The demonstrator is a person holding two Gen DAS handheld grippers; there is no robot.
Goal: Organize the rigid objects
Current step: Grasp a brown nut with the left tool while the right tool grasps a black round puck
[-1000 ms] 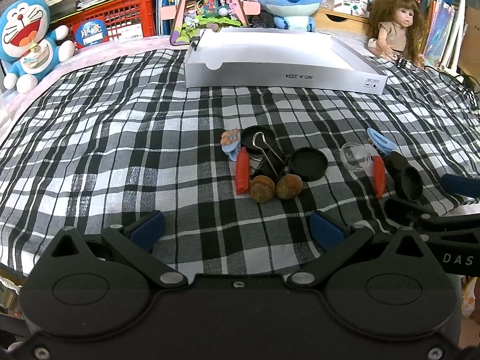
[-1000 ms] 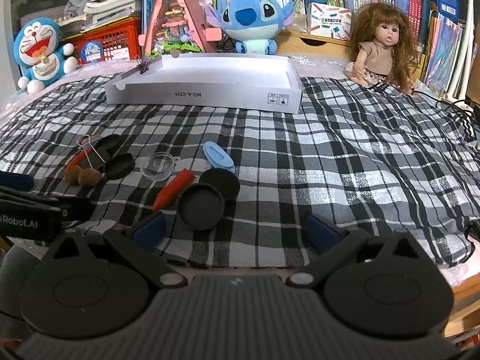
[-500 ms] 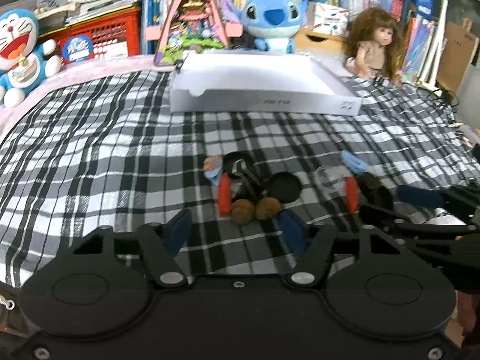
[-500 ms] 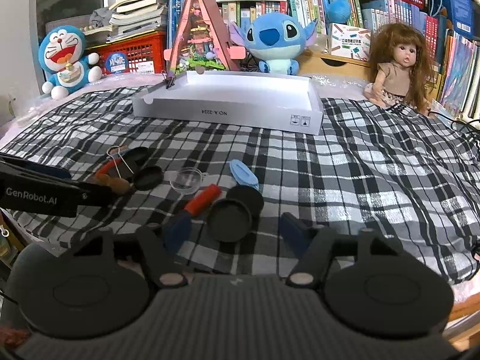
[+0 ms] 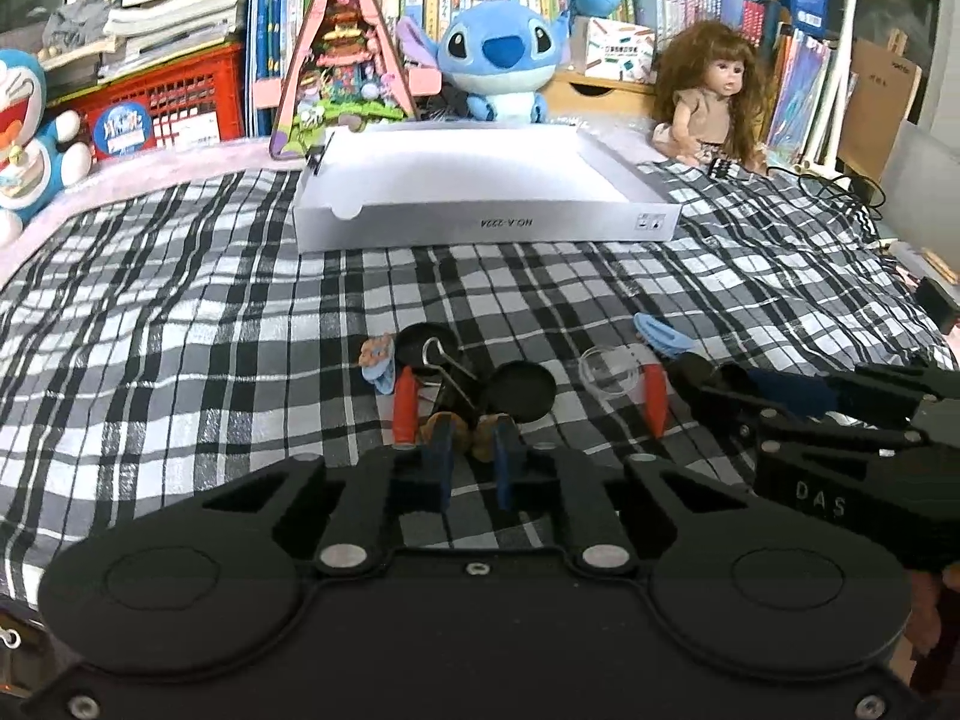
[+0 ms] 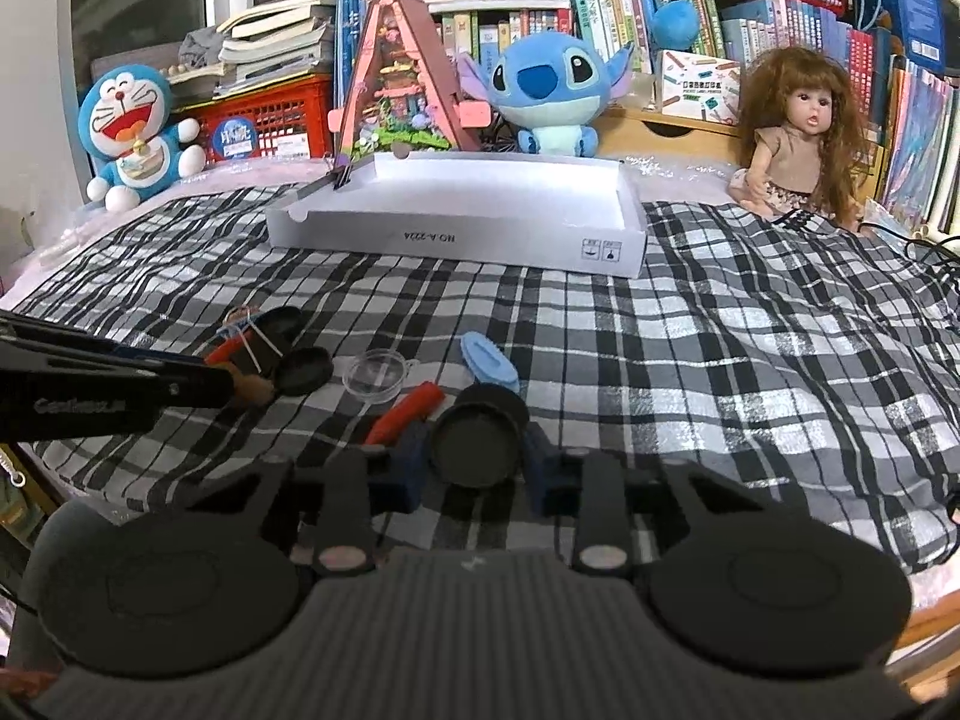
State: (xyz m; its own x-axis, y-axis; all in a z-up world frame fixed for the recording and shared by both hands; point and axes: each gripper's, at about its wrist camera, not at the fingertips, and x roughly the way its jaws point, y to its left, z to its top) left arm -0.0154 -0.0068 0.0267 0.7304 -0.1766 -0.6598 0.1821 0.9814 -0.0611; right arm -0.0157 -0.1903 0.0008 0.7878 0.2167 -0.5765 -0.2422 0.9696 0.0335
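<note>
A black-and-white checked cloth (image 5: 180,324) is spread over the surface, and a shallow white box (image 5: 480,222) is set at its far side, in front of a blue plush toy (image 5: 501,69) and a long-haired doll (image 5: 711,96).

Two small clusters of rigid objects are laid on the near part of the cloth. In the left cluster, a red cylindrical piece (image 5: 405,405), a black binder clip (image 5: 447,369) with wire handles, a black round lid (image 5: 521,390), a small blue-and-orange figure (image 5: 378,360) and two brown balls (image 6: 255,387) are gathered together, touching or nearly touching. The left gripper (image 5: 471,456) is lowered over the near edge of this cluster; its blue-padded fingers (image 5: 441,459) are drawn close together with a narrow gap between them, about the brown balls (whether anything is actually pinched cannot be told from either view).

In the right cluster, a clear round dish (image 6: 377,375), a second red piece (image 6: 405,414), a light blue oval lid (image 6: 489,357) and two overlapping black round caps (image 6: 477,441) are seen. The right gripper (image 6: 474,459) is placed around the nearer black cap, with one padded finger (image 6: 405,465) at each side of it; the pads are seen at or very near its rim, though firm contact cannot be confirmed.

The white box is well apart from both clusters.
</note>
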